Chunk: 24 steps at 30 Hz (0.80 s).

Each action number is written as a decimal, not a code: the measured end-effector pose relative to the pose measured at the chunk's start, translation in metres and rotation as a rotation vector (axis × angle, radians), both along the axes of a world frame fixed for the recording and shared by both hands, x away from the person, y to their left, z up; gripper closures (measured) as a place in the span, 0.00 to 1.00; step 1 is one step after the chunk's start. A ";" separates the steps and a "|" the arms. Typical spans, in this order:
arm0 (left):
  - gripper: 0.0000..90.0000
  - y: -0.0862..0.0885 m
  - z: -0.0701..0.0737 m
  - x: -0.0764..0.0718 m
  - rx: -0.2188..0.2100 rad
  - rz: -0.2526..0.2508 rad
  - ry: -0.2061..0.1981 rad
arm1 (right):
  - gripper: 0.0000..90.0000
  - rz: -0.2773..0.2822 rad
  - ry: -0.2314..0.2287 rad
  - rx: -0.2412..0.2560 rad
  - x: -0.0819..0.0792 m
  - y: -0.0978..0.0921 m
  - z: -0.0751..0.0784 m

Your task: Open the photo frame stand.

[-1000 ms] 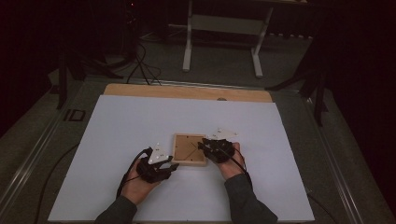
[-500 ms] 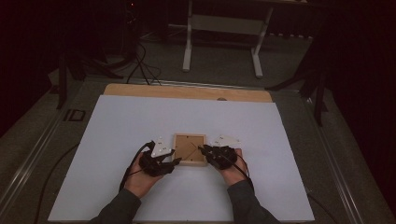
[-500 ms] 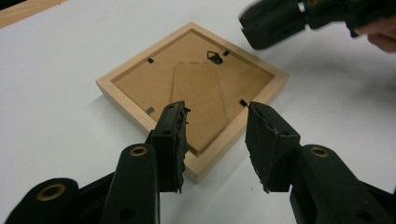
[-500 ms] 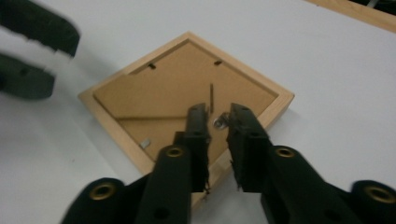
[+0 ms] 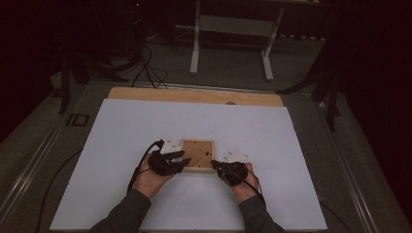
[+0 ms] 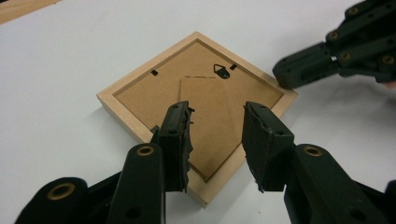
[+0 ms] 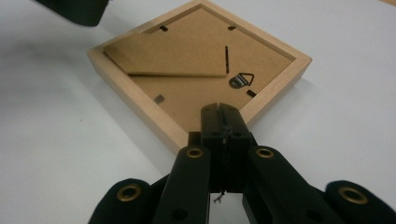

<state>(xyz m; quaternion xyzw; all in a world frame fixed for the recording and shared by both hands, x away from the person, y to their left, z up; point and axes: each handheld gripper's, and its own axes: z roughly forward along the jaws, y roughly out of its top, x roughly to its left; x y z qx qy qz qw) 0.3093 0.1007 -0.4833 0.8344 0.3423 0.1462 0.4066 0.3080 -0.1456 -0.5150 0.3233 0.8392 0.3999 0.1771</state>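
A small wooden picture frame (image 5: pixel 198 154) lies face down on the white table top, its brown backing board (image 6: pixel 205 93) and metal hanger (image 7: pixel 241 80) facing up. My left gripper (image 5: pixel 183 158) is open, its jaws (image 6: pixel 217 112) hovering over the frame's near left corner with nothing between them. My right gripper (image 5: pixel 214 166) is shut, and its joined tips (image 7: pixel 219 109) sit at the frame's near right corner (image 7: pixel 196 60). In the left gripper view, the right gripper (image 6: pixel 292 74) touches the frame's edge. The left gripper (image 7: pixel 70 9) shows dark at the top left of the right gripper view.
The white sheet (image 5: pixel 145 121) covers most of the table, with a wooden strip (image 5: pixel 194 95) bare along the far edge. A white stand (image 5: pixel 231 43) and cables (image 5: pixel 145 68) are on the floor beyond. A cable (image 5: pixel 141 165) trails from the left gripper.
The left gripper has moved forward onto the frame's left corner. The right gripper has drawn back from the frame's right side to its near right corner.
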 end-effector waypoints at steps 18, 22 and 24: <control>0.57 -0.012 -0.014 0.013 0.029 0.023 0.019 | 1.00 0.016 -0.010 0.007 -0.006 0.001 -0.001; 0.54 -0.014 -0.017 0.015 0.035 0.028 0.025 | 1.00 0.017 -0.010 0.012 -0.005 0.001 -0.002; 0.54 -0.015 -0.018 0.016 0.036 0.027 0.030 | 1.00 0.018 -0.011 0.013 -0.005 0.001 -0.002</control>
